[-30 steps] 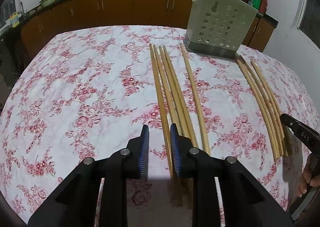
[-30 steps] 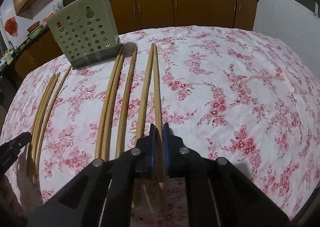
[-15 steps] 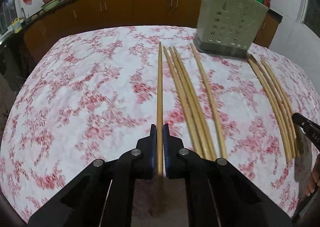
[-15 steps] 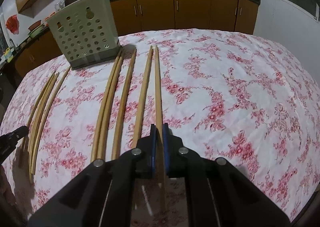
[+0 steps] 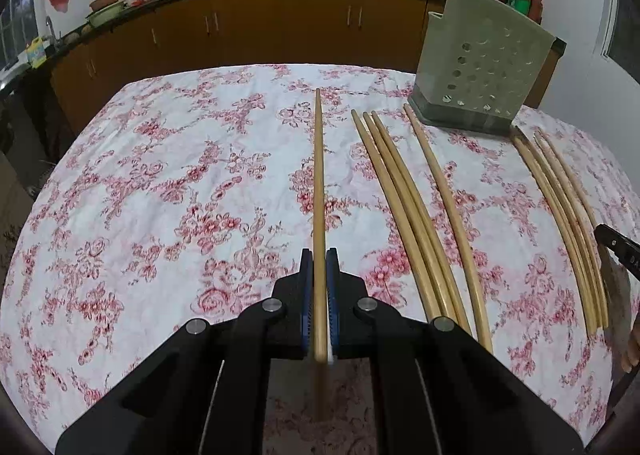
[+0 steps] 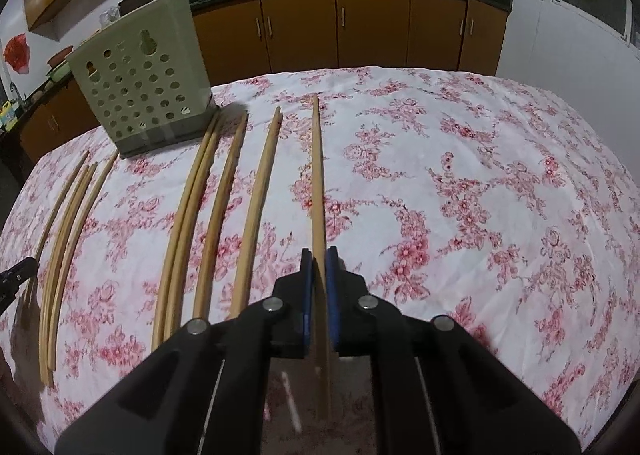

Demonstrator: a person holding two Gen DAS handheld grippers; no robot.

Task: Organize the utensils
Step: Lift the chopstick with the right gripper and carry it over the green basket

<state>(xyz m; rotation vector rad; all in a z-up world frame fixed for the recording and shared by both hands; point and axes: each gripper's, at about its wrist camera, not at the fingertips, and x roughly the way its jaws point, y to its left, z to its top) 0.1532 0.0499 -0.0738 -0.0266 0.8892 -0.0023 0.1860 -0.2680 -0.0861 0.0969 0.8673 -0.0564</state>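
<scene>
Floral tablecloth (image 5: 160, 195), chopstick (image 5: 319, 183) clamped in left tool (image 5: 319, 275)

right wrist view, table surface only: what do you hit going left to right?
Tip of the left gripper → loose cluster of thin chopsticks → green perforated holder → four loose chopsticks → chopstick clamped in the right gripper → bare floral tablecloth.

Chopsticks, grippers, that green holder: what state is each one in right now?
Left gripper: shut on one chopstick.
Right gripper: shut on another chopstick.
Loose chopsticks: lying flat on the tablecloth, ungripped.
Green holder: upright on the table; contents cannot be seen.
</scene>
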